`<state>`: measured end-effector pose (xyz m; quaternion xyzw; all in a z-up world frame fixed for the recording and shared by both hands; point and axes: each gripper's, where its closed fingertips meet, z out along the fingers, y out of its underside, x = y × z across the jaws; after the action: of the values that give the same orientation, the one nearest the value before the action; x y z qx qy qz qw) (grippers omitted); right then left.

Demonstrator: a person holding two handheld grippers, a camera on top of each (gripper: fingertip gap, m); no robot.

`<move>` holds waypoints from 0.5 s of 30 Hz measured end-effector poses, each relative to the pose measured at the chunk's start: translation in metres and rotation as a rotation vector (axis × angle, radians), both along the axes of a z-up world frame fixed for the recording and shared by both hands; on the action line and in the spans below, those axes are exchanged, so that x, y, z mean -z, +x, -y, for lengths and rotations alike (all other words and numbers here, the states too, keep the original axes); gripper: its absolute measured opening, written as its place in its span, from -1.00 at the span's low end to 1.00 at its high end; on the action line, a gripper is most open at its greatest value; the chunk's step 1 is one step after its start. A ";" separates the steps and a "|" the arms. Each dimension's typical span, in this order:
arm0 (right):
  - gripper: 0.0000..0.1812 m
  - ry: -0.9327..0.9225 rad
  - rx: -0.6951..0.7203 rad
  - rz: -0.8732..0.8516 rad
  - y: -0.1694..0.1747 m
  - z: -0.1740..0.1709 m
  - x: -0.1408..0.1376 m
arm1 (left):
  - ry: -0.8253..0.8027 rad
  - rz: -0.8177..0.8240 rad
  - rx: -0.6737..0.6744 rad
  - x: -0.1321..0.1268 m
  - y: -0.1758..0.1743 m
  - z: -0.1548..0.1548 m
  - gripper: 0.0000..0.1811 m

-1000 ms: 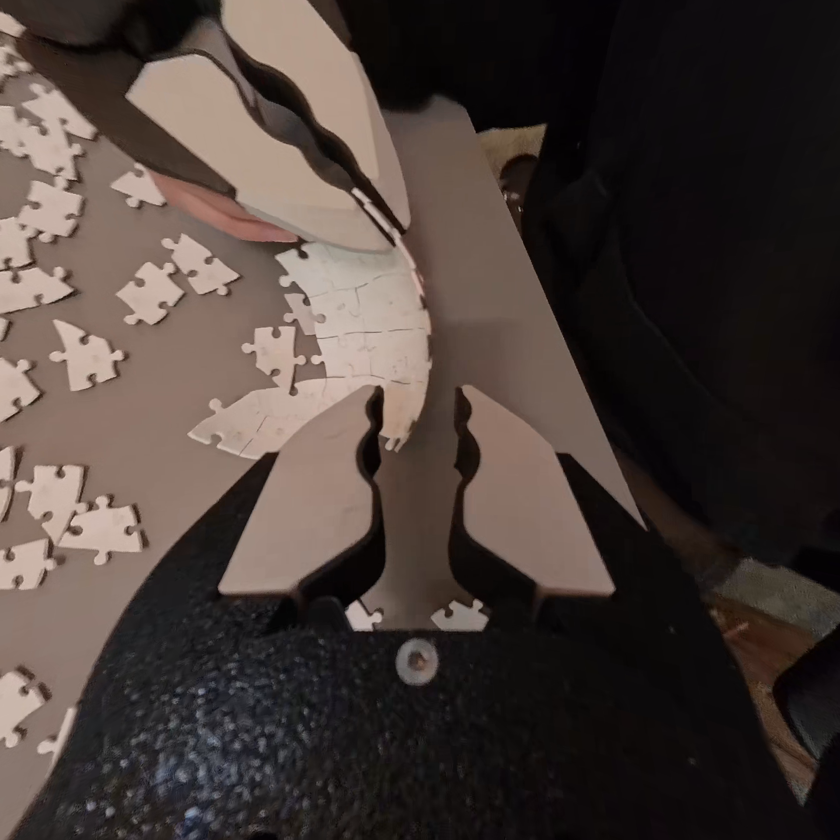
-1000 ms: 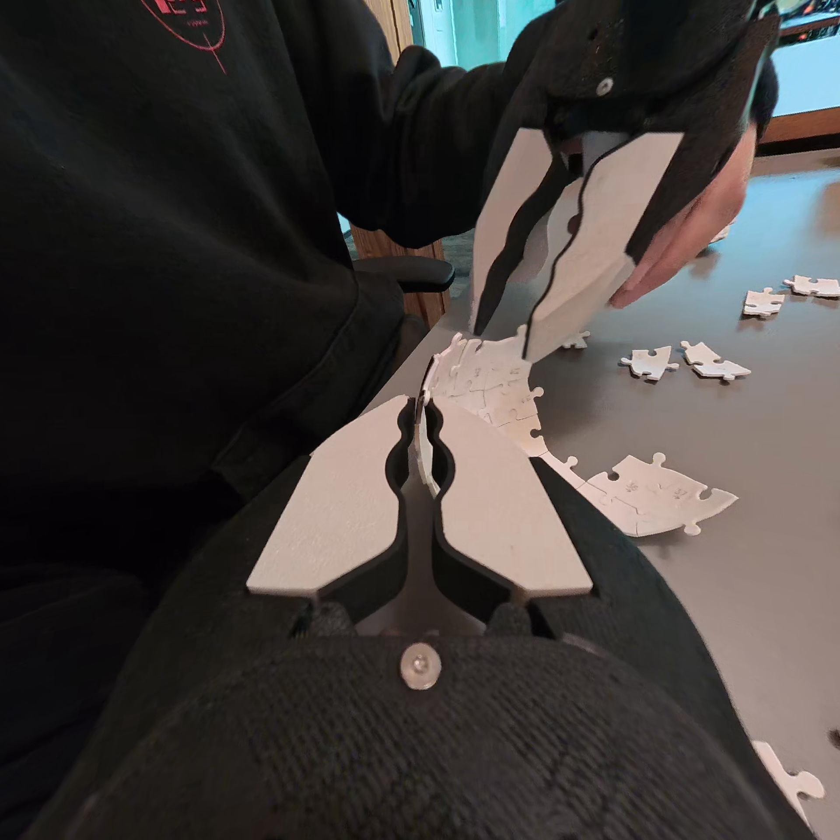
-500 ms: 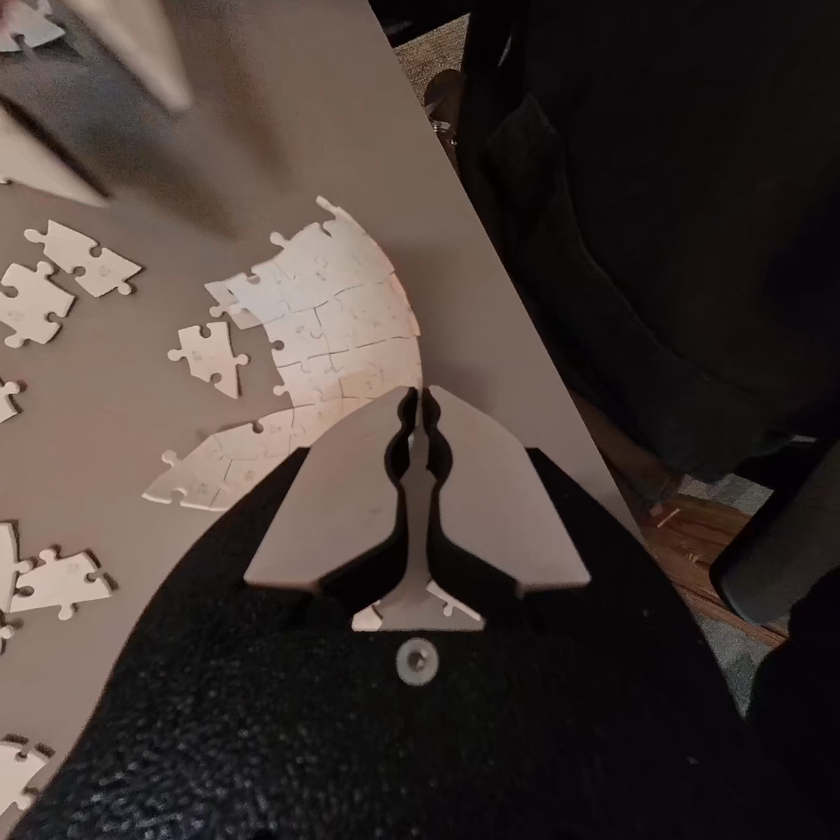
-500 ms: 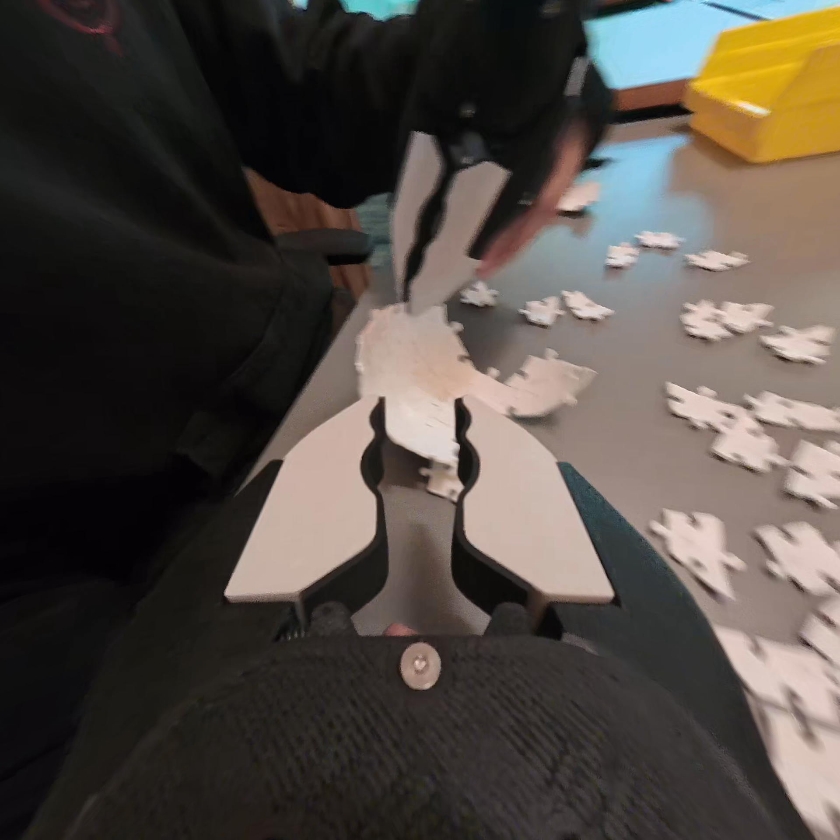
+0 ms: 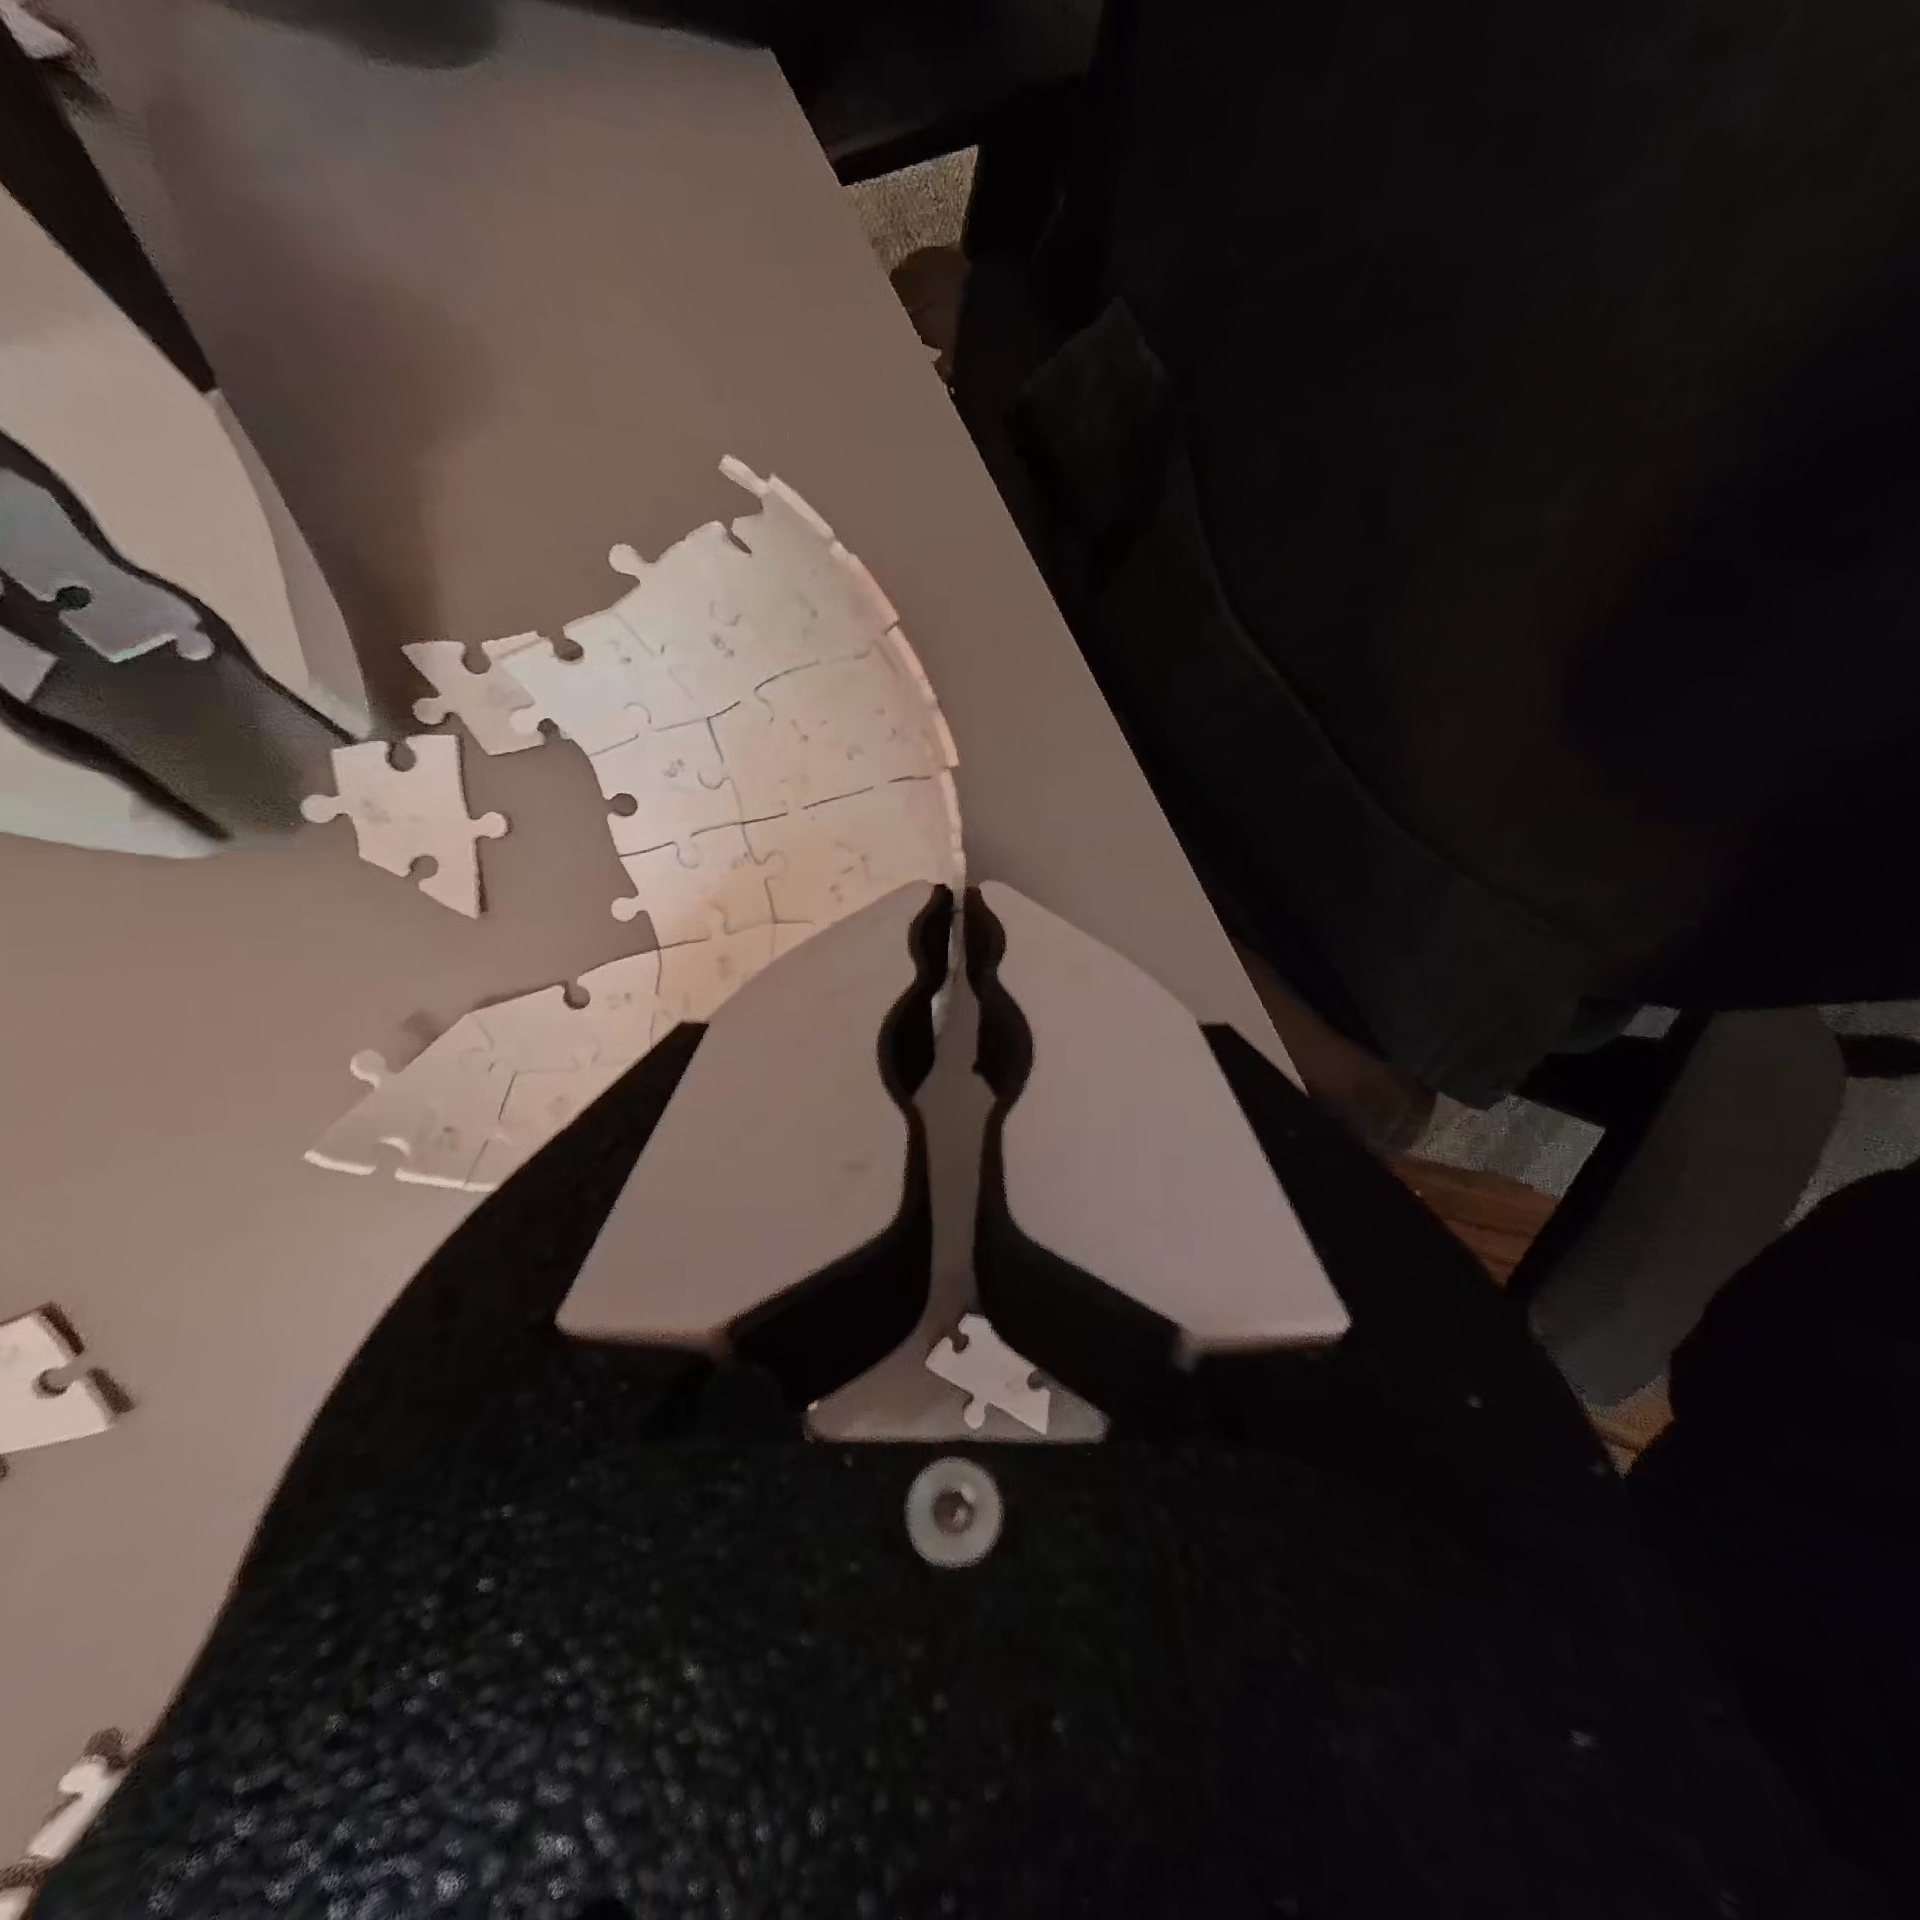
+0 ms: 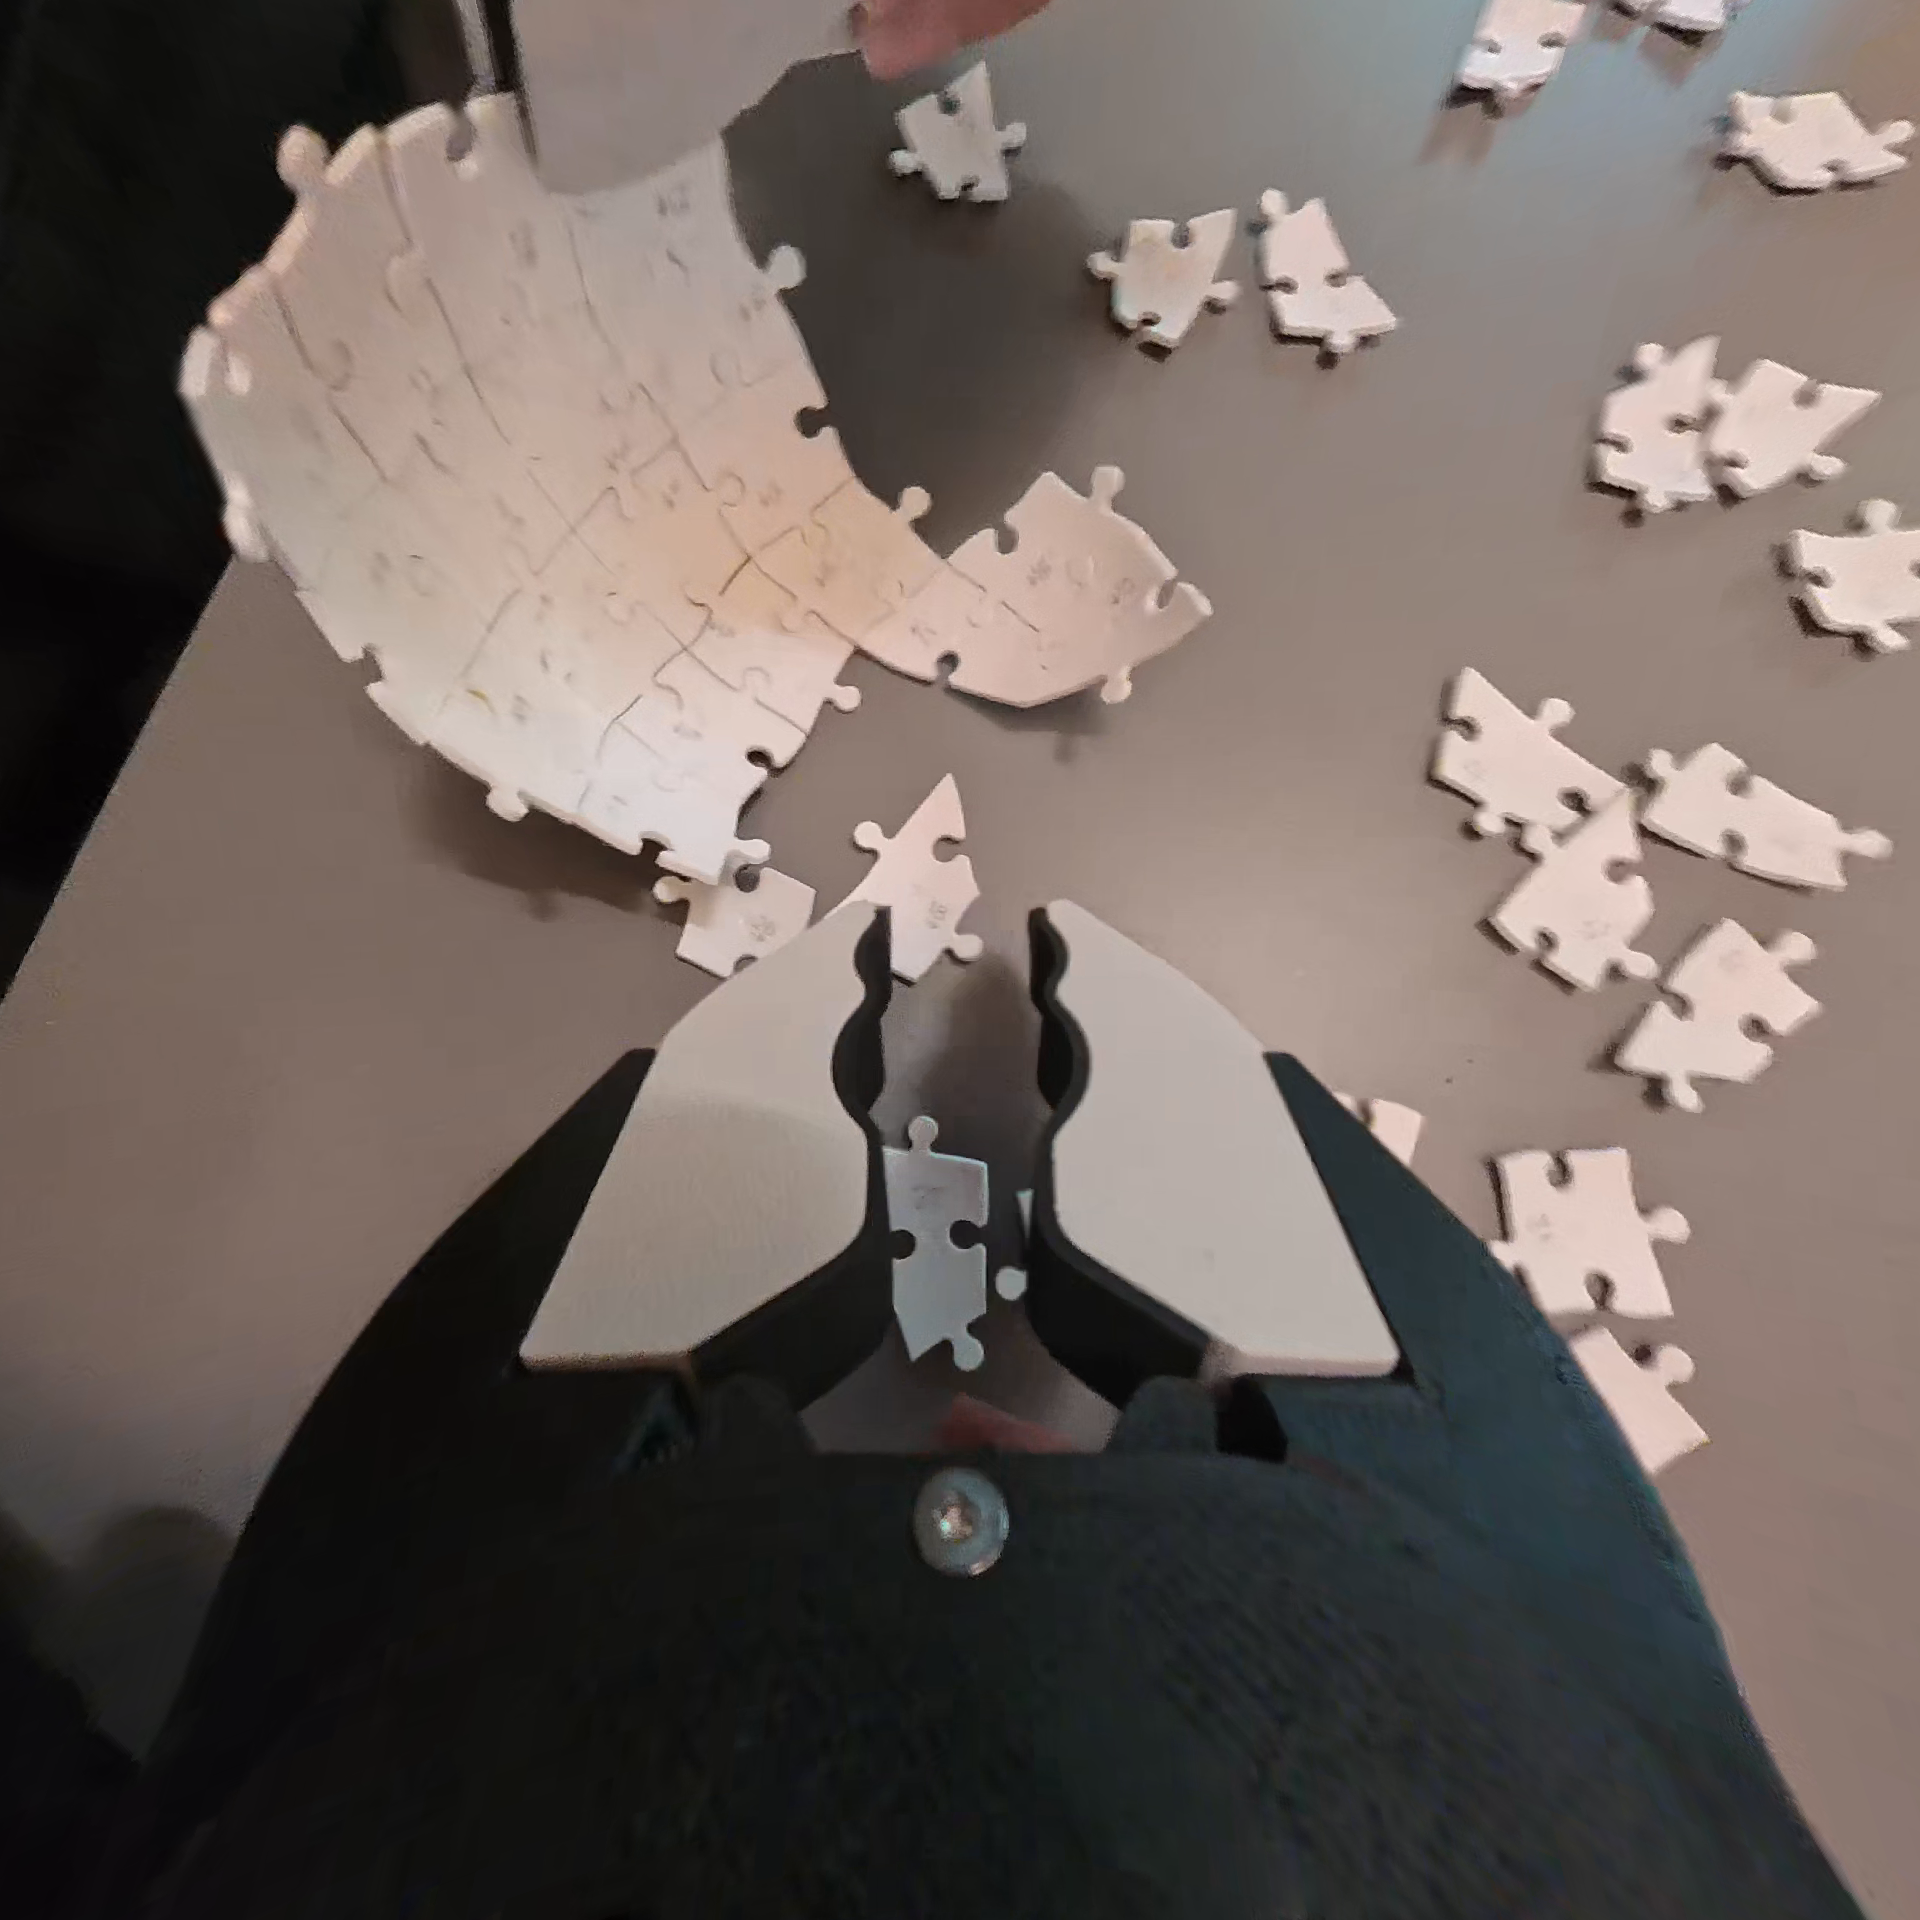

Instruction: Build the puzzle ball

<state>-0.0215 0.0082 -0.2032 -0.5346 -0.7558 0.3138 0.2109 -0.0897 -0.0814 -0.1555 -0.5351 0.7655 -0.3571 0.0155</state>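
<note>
A curved white shell of joined puzzle pieces [image 5: 769, 748] stands on the grey table [image 5: 520, 312] near its edge. My left gripper [image 5: 958, 902] is shut on the shell's rim. In the right wrist view the shell [image 6: 520, 468] is at upper left, with the left gripper's fingers [image 6: 634, 94] on its top rim. My right gripper [image 6: 961, 925] is open and empty, low over a loose triangular piece [image 6: 925, 883]. Another loose piece [image 6: 935, 1247] lies on the table between its fingers. One of the right gripper's fingers [image 5: 135, 499] shows blurred at the left of the left wrist view.
Several loose white pieces [image 6: 1558, 831] lie scattered on the table to the right. One loose piece [image 5: 416, 810] lies just left of the shell. The table edge [image 6: 125, 748] runs close behind the shell, with a person in dark clothes [image 5: 1455, 520] beyond it.
My left gripper has shut on the shell's rim. My right gripper has let go of the rim, opened and drawn back over the loose pieces.
</note>
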 end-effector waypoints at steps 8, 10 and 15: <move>-0.35 0.075 0.495 -0.223 0.038 0.002 -0.079 | 0.023 -0.018 -0.455 0.000 0.030 -0.013 -0.98; -0.33 0.060 0.637 -0.259 0.046 0.012 -0.087 | -0.040 0.008 -0.599 -0.002 0.046 -0.013 -0.98; -0.32 0.087 0.856 -0.298 0.040 0.041 -0.084 | -0.150 0.112 -0.876 -0.010 0.068 -0.027 -0.97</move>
<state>0.0188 -0.0326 -0.1196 -0.7384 -0.4408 0.2398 0.4504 -0.0219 -0.0542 -0.1455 -0.7881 0.4368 -0.3998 0.1679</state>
